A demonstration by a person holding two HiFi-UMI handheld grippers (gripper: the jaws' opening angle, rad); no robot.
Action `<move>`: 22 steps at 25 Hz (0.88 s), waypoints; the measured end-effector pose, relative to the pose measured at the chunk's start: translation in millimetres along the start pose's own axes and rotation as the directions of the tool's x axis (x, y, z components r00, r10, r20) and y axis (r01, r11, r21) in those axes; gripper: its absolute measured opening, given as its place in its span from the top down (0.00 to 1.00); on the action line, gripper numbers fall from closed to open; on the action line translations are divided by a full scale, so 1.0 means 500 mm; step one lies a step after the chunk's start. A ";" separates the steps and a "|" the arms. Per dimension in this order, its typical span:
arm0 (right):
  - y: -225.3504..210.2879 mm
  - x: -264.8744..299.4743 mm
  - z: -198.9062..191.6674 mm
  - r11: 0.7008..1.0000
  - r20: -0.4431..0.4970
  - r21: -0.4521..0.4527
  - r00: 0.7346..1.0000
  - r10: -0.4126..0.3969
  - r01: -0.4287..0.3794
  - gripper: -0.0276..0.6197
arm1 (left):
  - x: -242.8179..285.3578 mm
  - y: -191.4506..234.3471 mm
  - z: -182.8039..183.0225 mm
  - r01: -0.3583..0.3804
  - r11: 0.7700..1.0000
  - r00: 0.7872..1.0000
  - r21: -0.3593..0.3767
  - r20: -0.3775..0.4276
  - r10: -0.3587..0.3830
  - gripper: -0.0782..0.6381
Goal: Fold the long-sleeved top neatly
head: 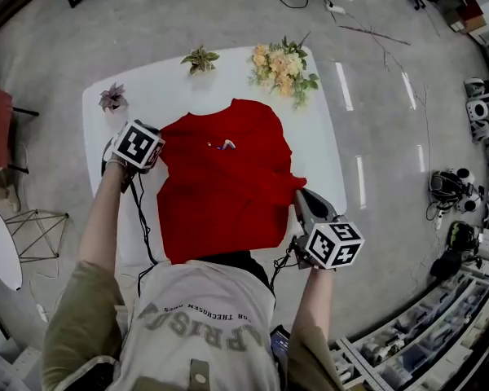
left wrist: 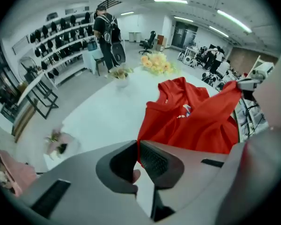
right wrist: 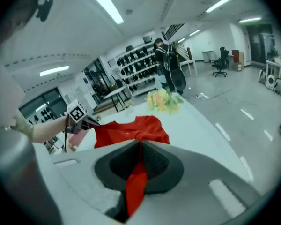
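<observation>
Pinching the soft, light red long-sleeved cloth top (head: 220, 190), spread on the white counter (head: 319, 141), with the left tongs (left wrist: 136, 144) and right tongs (right wrist: 140, 145) both closed on its opposite side edges, you should expect it to sag and wrinkle, so keep the edges taut.

Bare table (head: 322, 149) lies open to the right of the red top (head: 224, 186) and beyond its far left. Along the far edge stand flowers (head: 283, 68), a small green plant (head: 200, 59) and, at the left corner, what seems a pinkish plant (head: 112, 98).
</observation>
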State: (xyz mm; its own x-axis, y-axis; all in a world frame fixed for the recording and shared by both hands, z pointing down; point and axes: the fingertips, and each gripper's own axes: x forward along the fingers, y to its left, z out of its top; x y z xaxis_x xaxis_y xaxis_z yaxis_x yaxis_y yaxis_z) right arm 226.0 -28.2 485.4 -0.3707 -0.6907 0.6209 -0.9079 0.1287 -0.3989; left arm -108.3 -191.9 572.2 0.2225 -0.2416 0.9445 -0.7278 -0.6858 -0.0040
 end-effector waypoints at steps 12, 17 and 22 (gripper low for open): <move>0.028 0.032 -0.089 0.873 0.083 0.487 0.994 -0.071 0.022 0.93 | -0.026 0.125 0.028 -0.121 0.993 0.991 -0.013 0.050 0.122 0.53; 0.012 0.027 -0.095 0.860 0.088 0.510 0.993 -0.083 0.027 0.93 | -0.068 0.011 -0.098 -0.074 0.985 0.994 0.157 0.092 0.060 0.53; 0.010 0.027 -0.075 0.868 0.106 0.495 0.990 -0.095 0.030 0.93 | -0.061 0.035 -0.126 -0.063 0.998 0.991 0.031 0.120 0.059 0.53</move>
State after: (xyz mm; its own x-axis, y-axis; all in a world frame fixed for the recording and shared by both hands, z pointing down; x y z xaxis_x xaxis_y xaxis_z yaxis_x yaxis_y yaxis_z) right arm 209.2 -10.2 517.4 -0.2597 -0.7713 0.5810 -0.7026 -0.2618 -0.6617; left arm -168.6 -153.1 564.1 0.2558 -0.3620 0.8964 -0.7195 -0.6906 -0.0736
